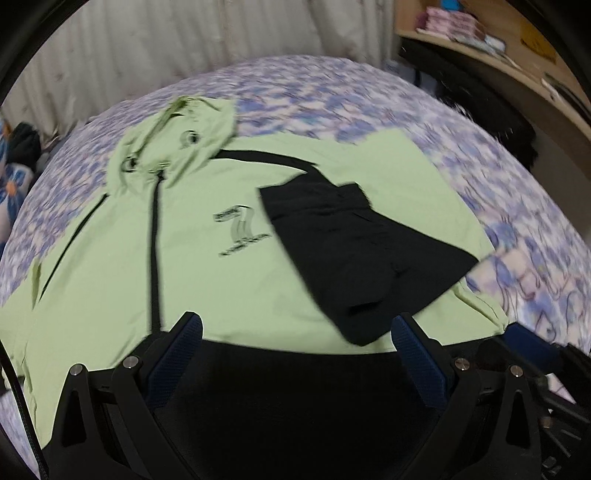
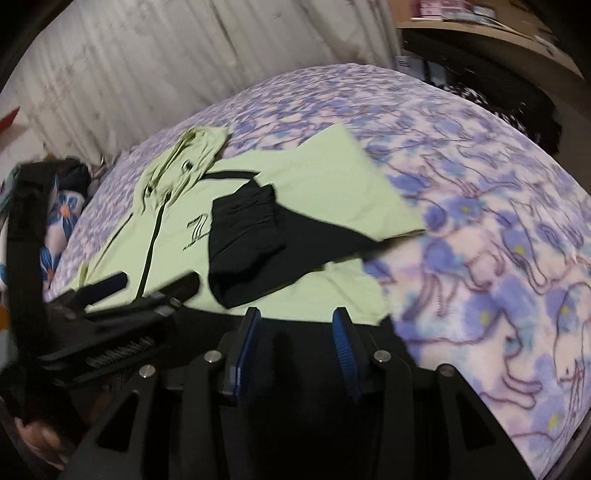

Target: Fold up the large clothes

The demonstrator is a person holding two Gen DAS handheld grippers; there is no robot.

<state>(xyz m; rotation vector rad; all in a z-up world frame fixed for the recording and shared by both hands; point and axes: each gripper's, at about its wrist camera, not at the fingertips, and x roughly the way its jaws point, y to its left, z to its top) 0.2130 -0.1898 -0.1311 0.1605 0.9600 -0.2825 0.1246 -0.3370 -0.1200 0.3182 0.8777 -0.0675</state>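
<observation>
The pale green hooded zip jacket (image 1: 207, 266) lies flat on the bed's purple floral blanket (image 2: 480, 229), hood far, hem near, its black-lined right sleeve (image 1: 354, 251) folded across the chest. The left claw (image 1: 295, 328) hangs spread and empty over the near hem; the right claw (image 2: 295, 321), part-spread and empty, sits by the hem's right corner. White curtains (image 1: 184, 44) hang behind.

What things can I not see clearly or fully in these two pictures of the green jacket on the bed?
- Jacket near hem: both wrist views, hidden behind the left gripper and right gripper.
- Its left side: left wrist view, cut off at the picture edge.
- Chest print: both views, motion blur makes the letters unreadable.
- Items on the wooden shelf: both views, blurred and at the fisheye rim.
</observation>
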